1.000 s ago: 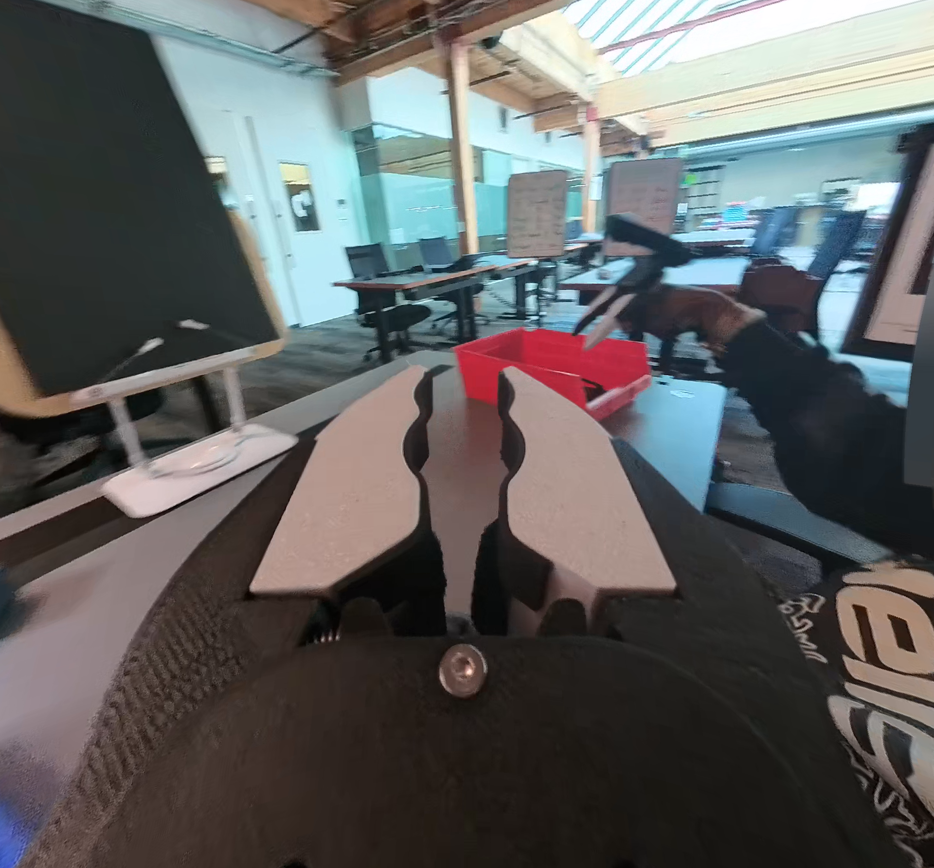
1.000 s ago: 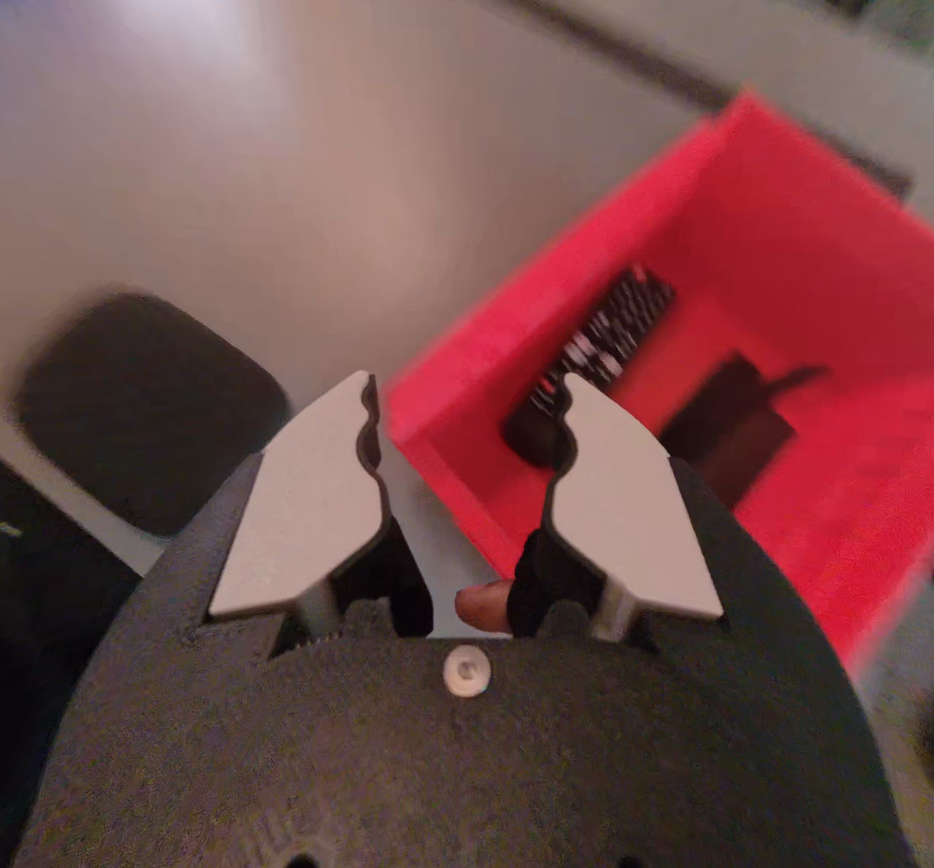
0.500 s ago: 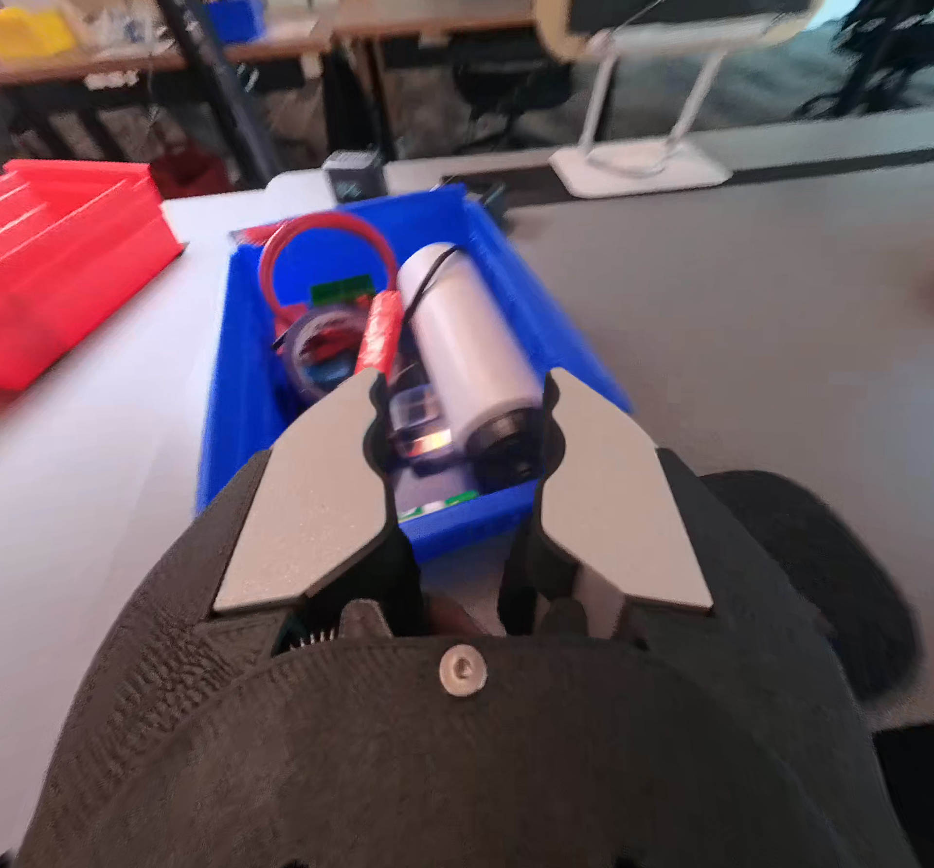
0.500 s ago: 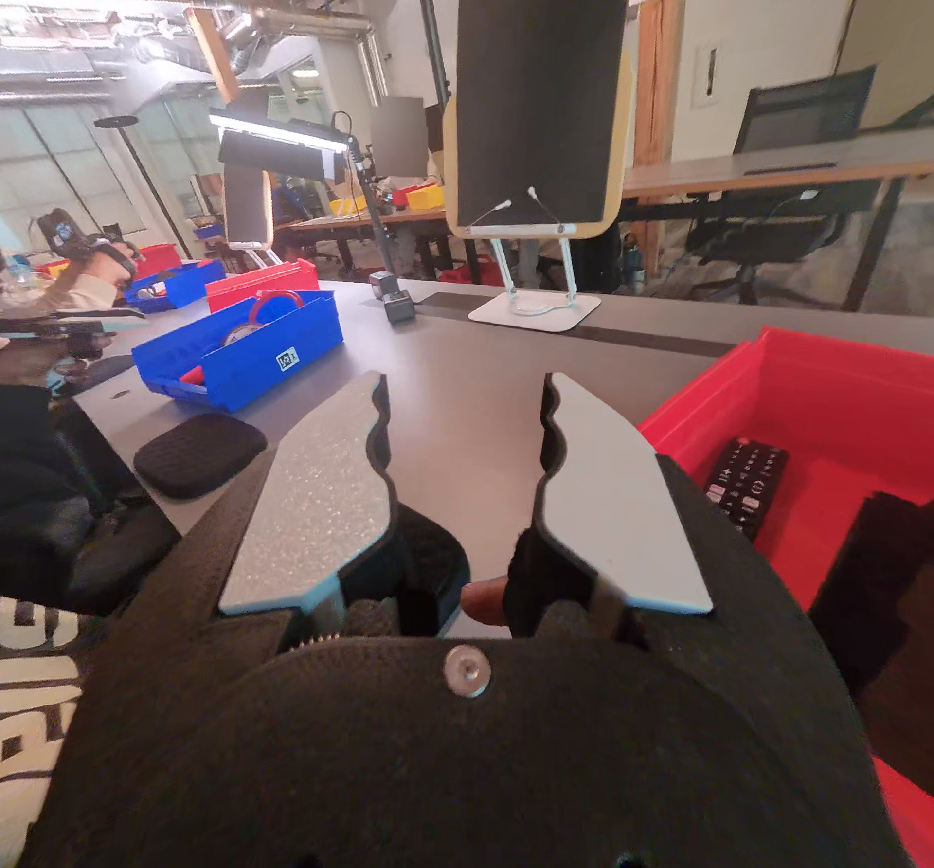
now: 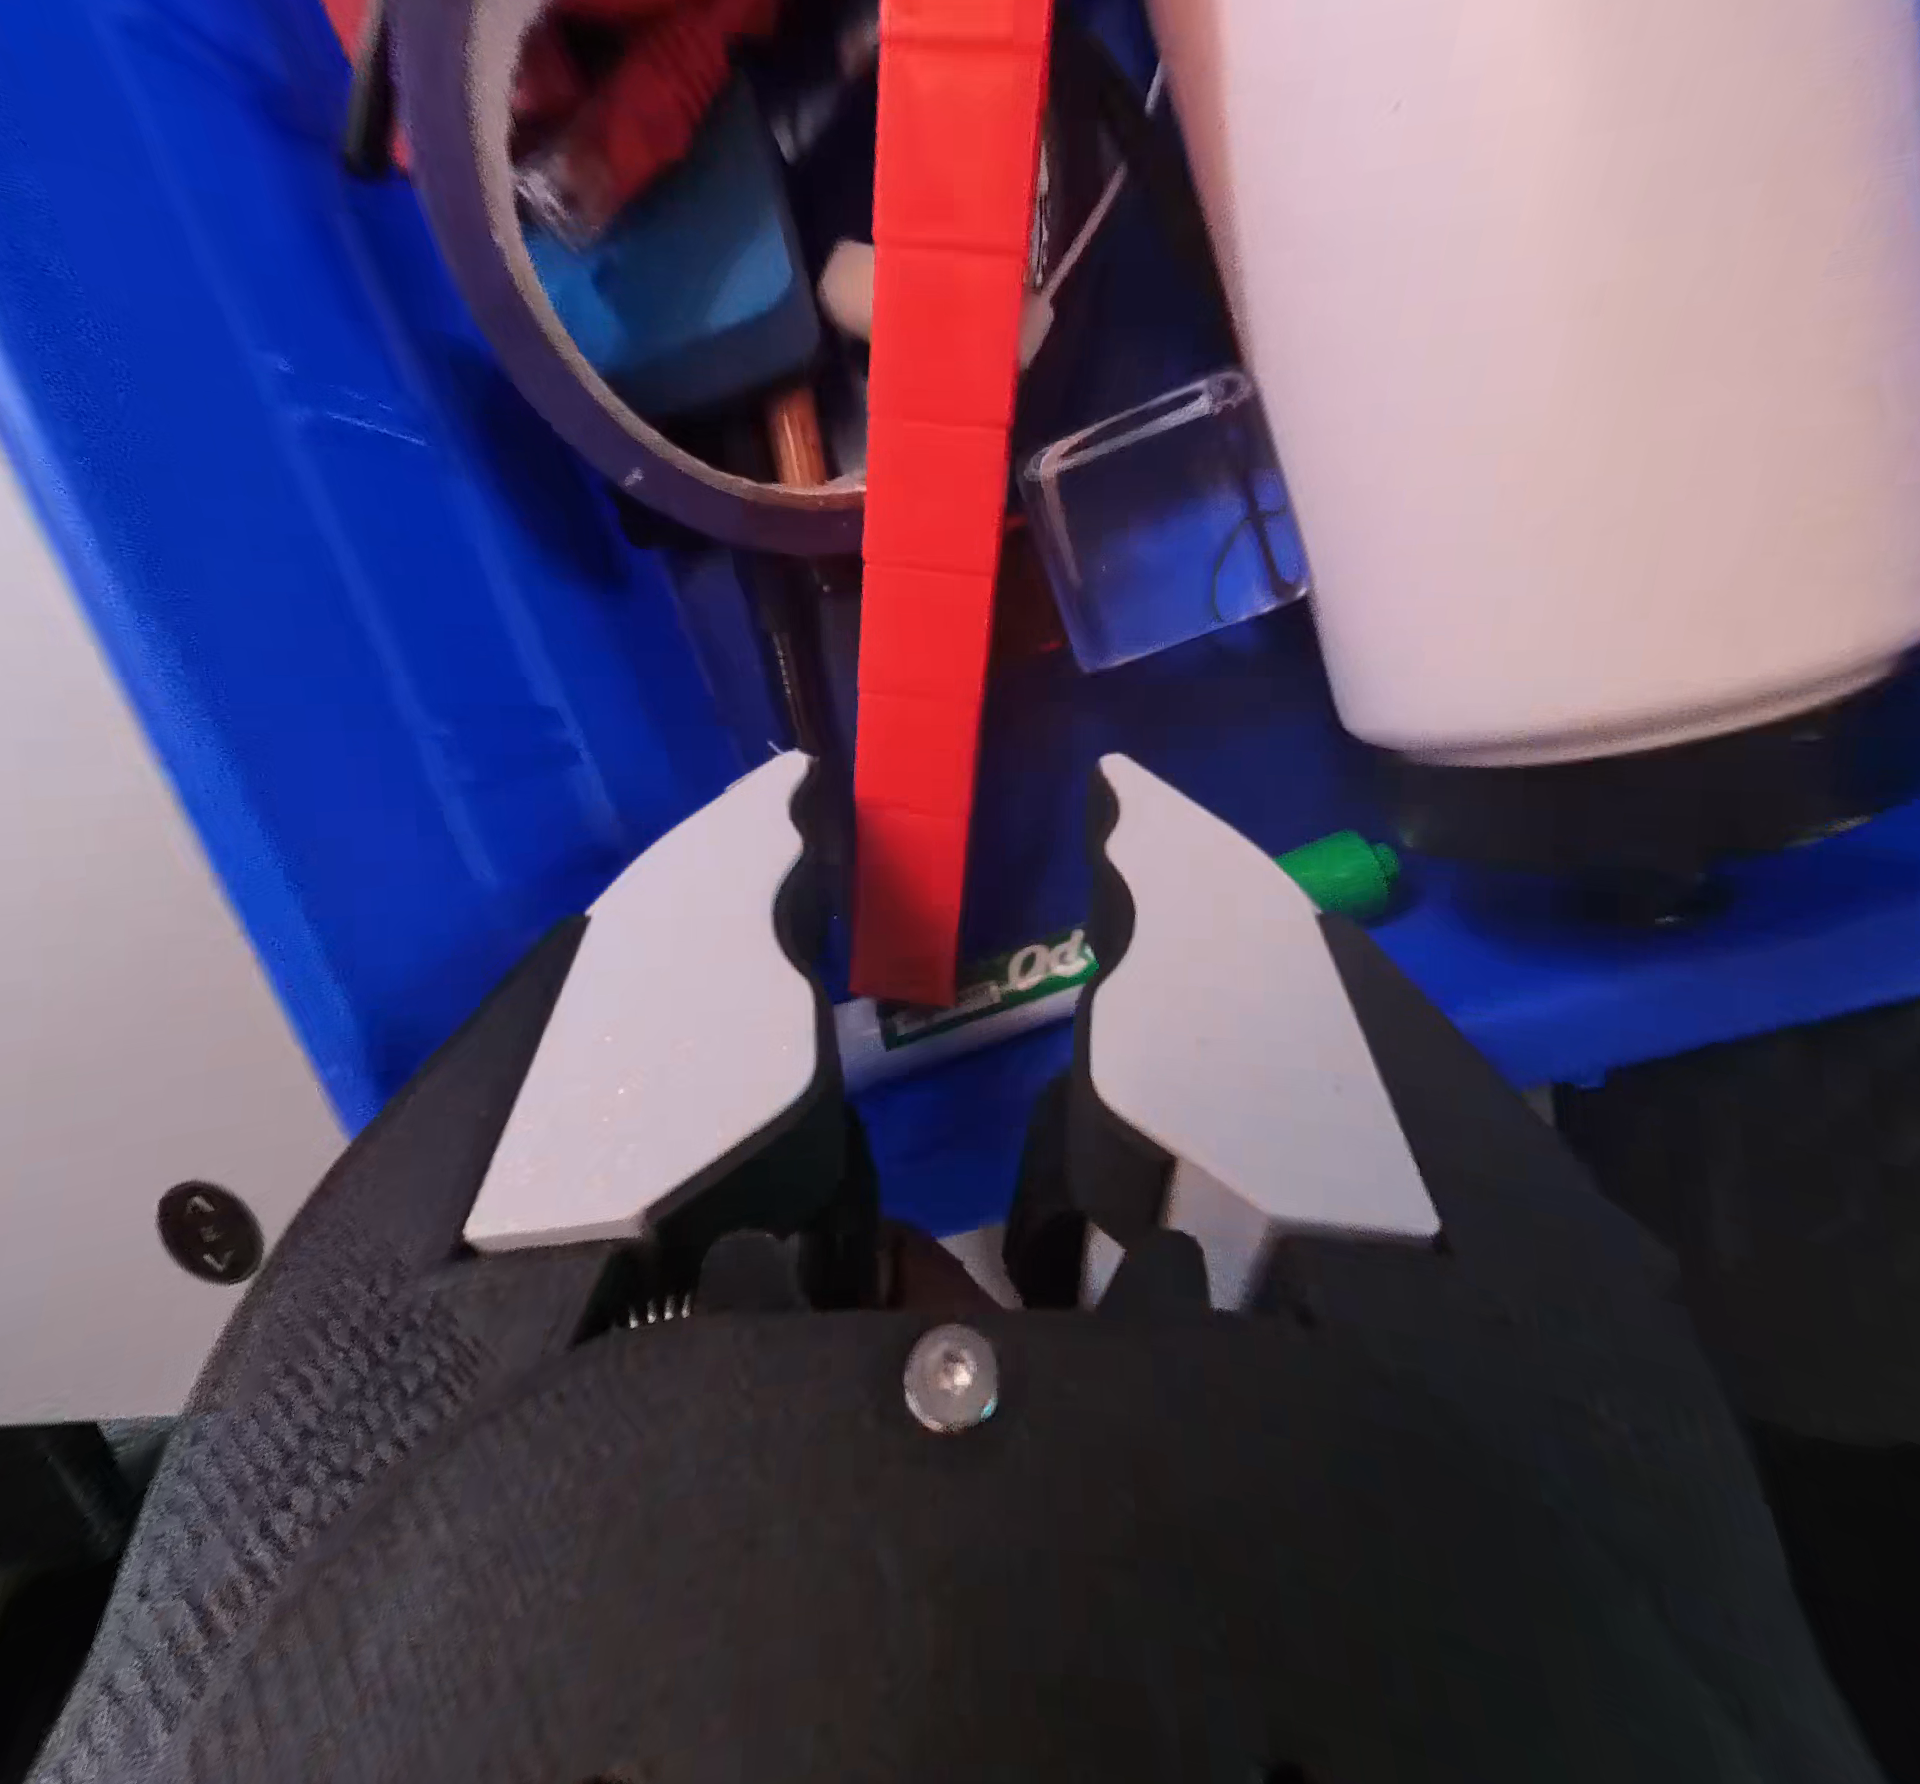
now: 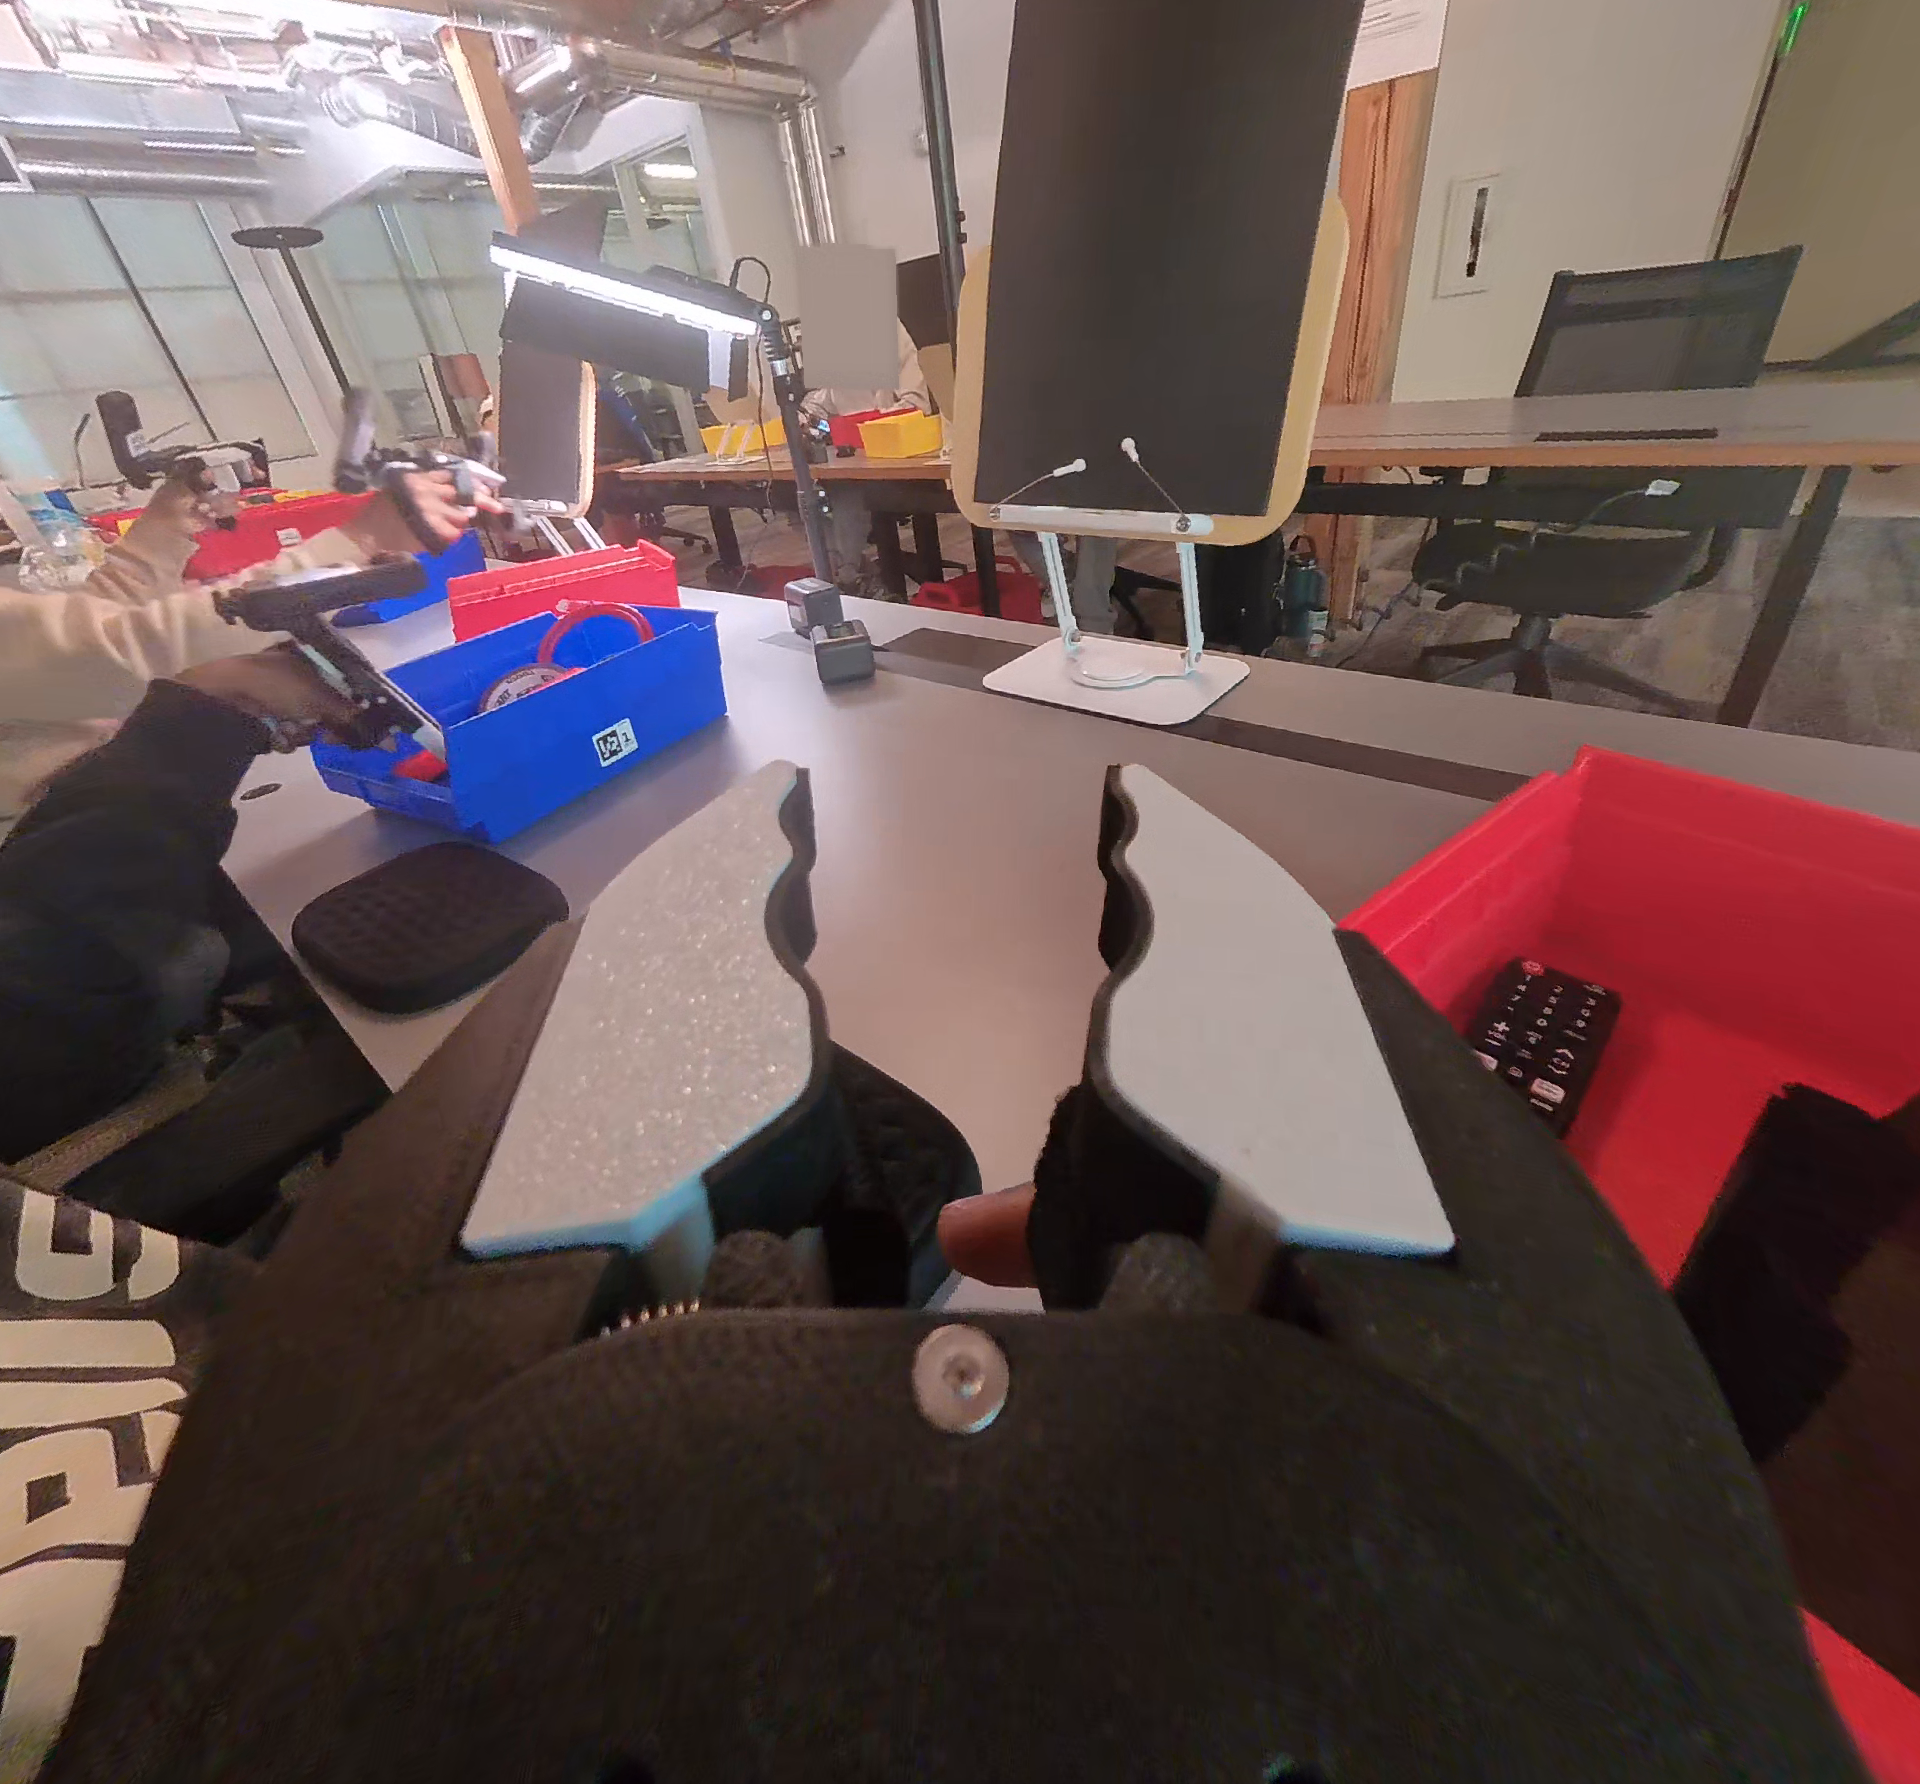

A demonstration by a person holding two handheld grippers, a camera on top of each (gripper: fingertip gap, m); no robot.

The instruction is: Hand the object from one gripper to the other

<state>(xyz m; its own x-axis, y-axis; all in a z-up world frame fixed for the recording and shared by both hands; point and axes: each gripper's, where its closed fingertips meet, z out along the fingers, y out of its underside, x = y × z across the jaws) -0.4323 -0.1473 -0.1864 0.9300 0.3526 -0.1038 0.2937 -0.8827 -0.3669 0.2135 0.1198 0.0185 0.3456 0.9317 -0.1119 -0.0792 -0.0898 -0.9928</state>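
My left gripper (image 5: pixel 954 768) is open and reaches down into a blue bin (image 5: pixel 260 487). The near end of a long red segmented strip (image 5: pixel 940 487) lies between its fingers, with a gap on each side. A white cylinder (image 5: pixel 1558 280) lies to the right and a tape roll (image 5: pixel 436 124) to the left. My right gripper (image 6: pixel 951 778) is open and empty, held above the grey table (image 6: pixel 987 851). In the right wrist view the blue bin (image 6: pixel 582 726) stands far left with the left gripper (image 6: pixel 353 664) dipped into it.
A red bin (image 6: pixel 1714 861) at the right holds a black remote (image 6: pixel 1548 1038). A black pad (image 6: pixel 426 924) lies before the blue bin. A dark panel on a white stand (image 6: pixel 1143 280) stands at the back. A clear cube (image 5: pixel 1153 550) sits in the blue bin. The grippers' ends are close to 75 centimeters from one another.
My left gripper has swung from the room view down into the blue bin and closed in on the red strip. My right gripper has lifted away from the red bin and now holds level.
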